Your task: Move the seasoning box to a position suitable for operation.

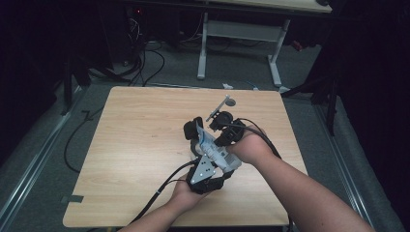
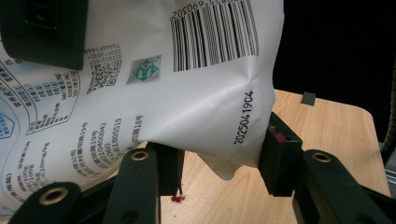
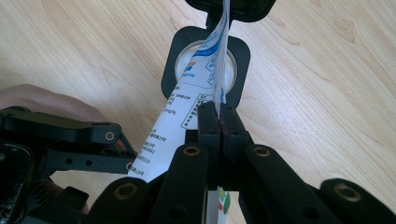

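A white packet with blue print and a barcode hangs over the middle of the wooden table, held by both grippers. My left gripper comes up from the near side. In the left gripper view the packet's lower corner bulges between the jaws of that gripper, which press it from both sides. My right gripper reaches in from the right. Its jaws are shut on the packet's thin edge. Just beyond stands a black square holder with a white round inside, also in the high view.
Another black block sits past the holder. A small dark tape patch marks a table corner. A desk with white legs and loose cables are on the floor behind the table.
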The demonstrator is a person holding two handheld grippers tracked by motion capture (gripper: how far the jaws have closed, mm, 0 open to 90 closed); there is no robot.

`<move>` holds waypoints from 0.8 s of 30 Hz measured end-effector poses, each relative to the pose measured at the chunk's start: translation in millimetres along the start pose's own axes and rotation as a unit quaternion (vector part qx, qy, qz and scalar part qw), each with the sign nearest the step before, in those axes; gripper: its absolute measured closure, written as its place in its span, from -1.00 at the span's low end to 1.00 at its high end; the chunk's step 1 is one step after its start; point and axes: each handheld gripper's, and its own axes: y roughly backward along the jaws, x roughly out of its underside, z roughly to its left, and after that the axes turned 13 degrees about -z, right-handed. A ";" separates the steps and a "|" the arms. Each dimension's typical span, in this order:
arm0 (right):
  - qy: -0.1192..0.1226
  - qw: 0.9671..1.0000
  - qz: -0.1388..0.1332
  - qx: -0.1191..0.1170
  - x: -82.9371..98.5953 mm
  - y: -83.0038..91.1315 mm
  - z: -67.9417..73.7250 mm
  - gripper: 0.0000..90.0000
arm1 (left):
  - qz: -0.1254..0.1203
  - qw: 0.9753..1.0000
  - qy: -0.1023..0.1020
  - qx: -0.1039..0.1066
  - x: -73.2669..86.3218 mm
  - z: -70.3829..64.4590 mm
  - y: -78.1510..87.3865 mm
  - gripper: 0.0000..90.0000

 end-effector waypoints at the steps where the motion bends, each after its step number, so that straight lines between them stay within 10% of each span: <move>1: -0.002 1.000 0.002 0.001 -0.1 0.0 0.5 1.00 | 0.000 1.000 0.000 0.000 0.1 0.0 0.0 0.27; 24: -0.001 1.000 -0.002 0.000 -1.7 -1.8 -0.1 0.99 | -0.004 1.000 0.005 -0.001 -1.0 1.5 0.1 0.27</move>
